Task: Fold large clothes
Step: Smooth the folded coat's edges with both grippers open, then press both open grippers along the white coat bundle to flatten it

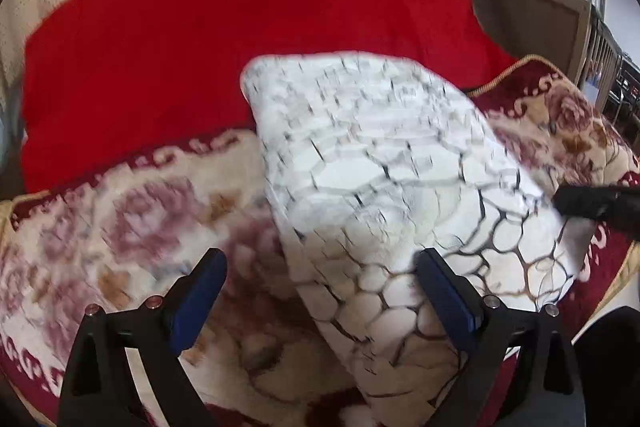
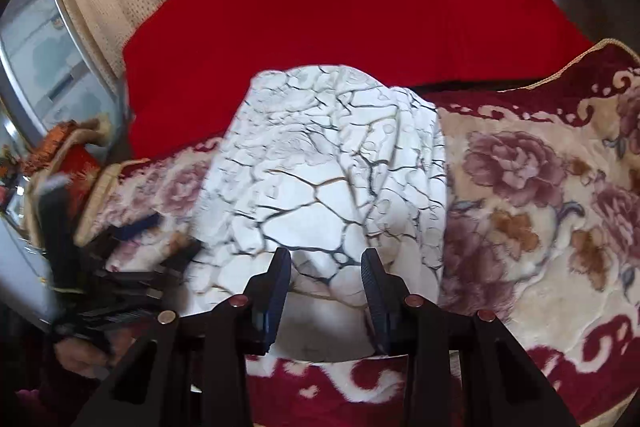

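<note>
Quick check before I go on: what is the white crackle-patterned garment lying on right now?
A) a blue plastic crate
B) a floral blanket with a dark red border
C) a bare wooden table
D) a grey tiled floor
B: the white garment lies spread on the floral blanket, whose dark red border shows near the right gripper, with a plain red cloth beyond it.

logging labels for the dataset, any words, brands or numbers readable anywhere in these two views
None: no readable text in either view.
White garment with dark crackle pattern: pattern only, no label showing.
Floral cream and maroon blanket: flowers and scrolls only.
Plain red cloth: blank.
Right background: too blurred to tell.
</note>
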A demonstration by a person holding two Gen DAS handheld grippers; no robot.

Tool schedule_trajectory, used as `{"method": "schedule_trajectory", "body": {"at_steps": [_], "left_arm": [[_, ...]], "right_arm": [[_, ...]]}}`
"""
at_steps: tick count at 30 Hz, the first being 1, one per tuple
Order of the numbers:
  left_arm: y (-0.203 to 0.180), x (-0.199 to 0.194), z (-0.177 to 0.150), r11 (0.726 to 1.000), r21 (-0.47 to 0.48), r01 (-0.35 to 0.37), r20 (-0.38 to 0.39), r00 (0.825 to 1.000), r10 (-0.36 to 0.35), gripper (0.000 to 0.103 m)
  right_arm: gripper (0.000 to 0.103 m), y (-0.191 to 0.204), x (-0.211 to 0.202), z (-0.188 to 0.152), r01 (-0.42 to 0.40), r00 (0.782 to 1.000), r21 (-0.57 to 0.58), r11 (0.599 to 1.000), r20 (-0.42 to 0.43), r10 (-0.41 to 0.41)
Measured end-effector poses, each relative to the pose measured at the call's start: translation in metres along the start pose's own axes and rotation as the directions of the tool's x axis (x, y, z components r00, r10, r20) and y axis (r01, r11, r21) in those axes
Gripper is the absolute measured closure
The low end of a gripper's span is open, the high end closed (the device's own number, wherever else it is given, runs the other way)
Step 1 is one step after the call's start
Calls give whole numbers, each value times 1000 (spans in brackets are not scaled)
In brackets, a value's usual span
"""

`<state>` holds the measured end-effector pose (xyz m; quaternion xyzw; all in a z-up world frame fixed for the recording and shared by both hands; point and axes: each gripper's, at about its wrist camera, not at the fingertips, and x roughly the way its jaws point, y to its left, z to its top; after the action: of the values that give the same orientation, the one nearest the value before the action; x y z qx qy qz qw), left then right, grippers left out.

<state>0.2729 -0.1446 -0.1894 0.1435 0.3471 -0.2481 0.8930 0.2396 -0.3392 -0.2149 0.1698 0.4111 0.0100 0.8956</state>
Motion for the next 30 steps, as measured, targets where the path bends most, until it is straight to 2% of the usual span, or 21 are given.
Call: {"method": "schedule_trajectory", "body": {"at_steps": [1, 3, 6, 9, 11, 14, 19, 21, 23, 26, 28, 30], "left_arm": [[1, -4, 2, 999, 9, -32, 27, 999, 32, 6], [1, -4, 4, 998, 28, -52, 44, 998, 51, 6], [-10, 23, -5, 991, 113, -78, -31, 996, 82, 6], [-14, 17, -1, 986, 140, -88, 2, 996, 88, 4], [-11, 12, 3, 988, 129, -85, 23, 996, 83, 4], [2, 8, 11, 988, 82, -134, 43, 990, 131, 4], [28, 14, 22, 989, -49, -136, 41, 990, 139, 4], [30, 25, 21, 990, -52, -131, 10, 991, 131, 4], [24, 41, 17, 992, -15, -122, -36, 992, 122, 4], [16, 42, 15, 989, 24, -144, -9, 990, 144, 4], [16, 42, 14, 991, 16, -135, -14, 991, 135, 4], [18, 42, 12, 992, -5, -123, -9, 992, 123, 4]], "right_arm": [[63, -3, 9, -1, 6, 1000, 4, 1000, -27, -6], [63, -7, 29, -5, 10, 998, 6, 1000, -69, -9], [63, -5, 33, -7, 14, 998, -9, 1000, -56, -14], [63, -5, 30, -5, 10, 998, -21, 1000, -68, -12], [63, -5, 24, 2, 4, 999, -25, 1000, -50, -6], [63, -8, 18, 18, 1, 1000, -10, 1000, -4, -1], [63, -14, 33, 53, -12, 1000, 55, 998, 28, 11], [63, -17, 49, 64, -24, 1000, 90, 996, 20, 22], [63, -24, 67, 68, -38, 999, 121, 992, -11, 40], [63, -41, 104, 58, -55, 992, 189, 980, -102, 75], [62, -50, 109, 53, -100, 989, 225, 969, -85, 121], [62, -52, 103, 54, -113, 989, 233, 966, -71, 133]]}}
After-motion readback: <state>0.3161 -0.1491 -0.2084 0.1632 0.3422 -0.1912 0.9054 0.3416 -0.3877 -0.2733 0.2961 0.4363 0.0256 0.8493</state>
